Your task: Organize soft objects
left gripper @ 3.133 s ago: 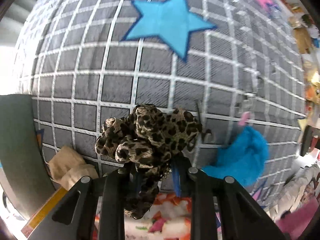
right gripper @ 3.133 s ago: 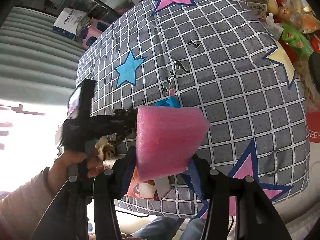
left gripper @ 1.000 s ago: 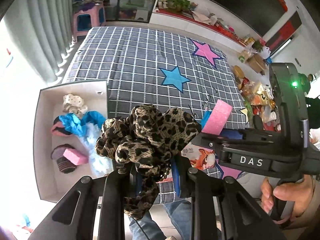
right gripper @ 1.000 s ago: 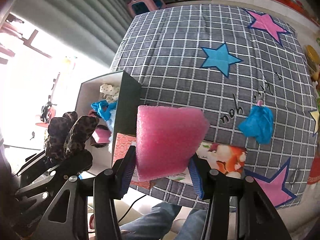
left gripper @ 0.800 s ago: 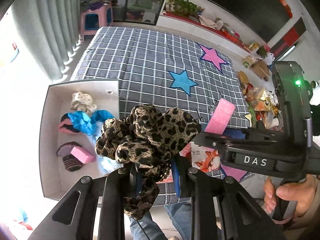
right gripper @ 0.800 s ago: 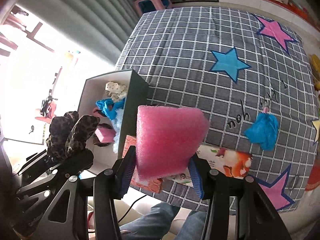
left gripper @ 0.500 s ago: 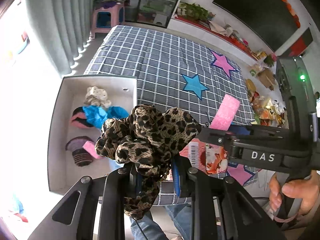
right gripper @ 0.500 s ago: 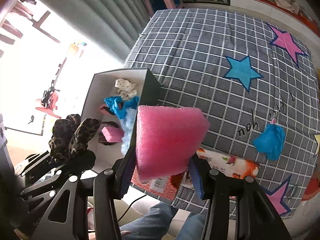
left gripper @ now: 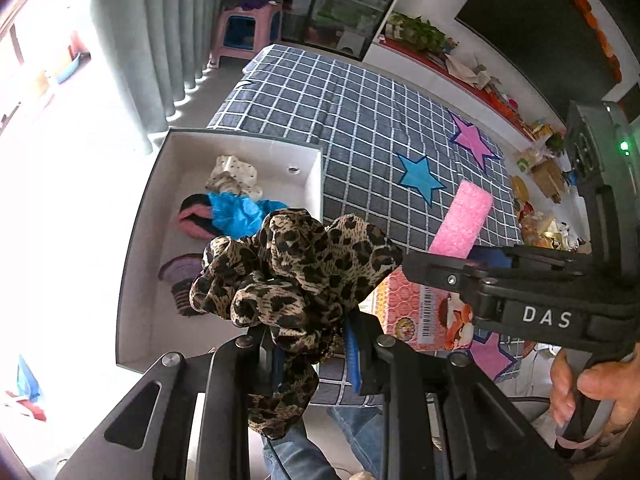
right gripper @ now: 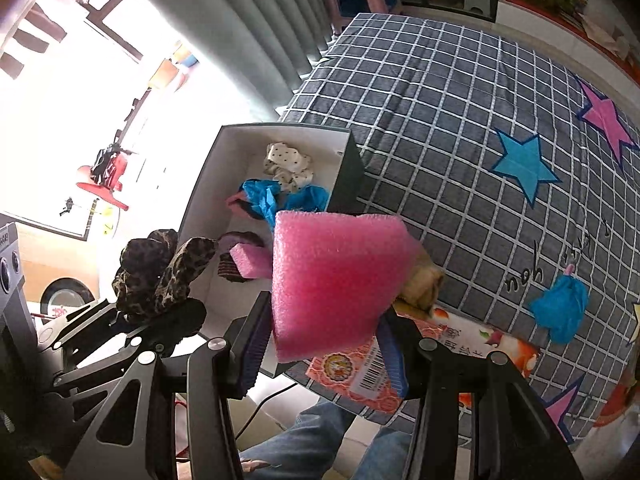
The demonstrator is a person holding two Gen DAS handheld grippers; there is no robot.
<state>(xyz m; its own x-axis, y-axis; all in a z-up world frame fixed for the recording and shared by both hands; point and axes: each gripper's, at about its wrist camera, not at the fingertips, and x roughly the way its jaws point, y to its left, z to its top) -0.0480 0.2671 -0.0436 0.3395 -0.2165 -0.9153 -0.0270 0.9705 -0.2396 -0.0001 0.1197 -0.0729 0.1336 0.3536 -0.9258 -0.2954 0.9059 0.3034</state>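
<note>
My left gripper is shut on a leopard-print scrunchie, held above the near right part of an open white box. It also shows in the right wrist view. My right gripper is shut on a pink foam sponge, held to the right of the box; the sponge also shows in the left wrist view. The box holds a spotted cloth, blue fabric, dark socks and a small pink sponge.
The box sits at the left edge of a grey checked bedspread with stars. A blue soft item and a beige one lie on it. An orange packet lies at the near edge. Cluttered items line the bed's right side.
Both grippers have lifted from the bedspread and swung left toward the box, still holding the scrunchie and the sponge. The box now sits more centrally in both views.
</note>
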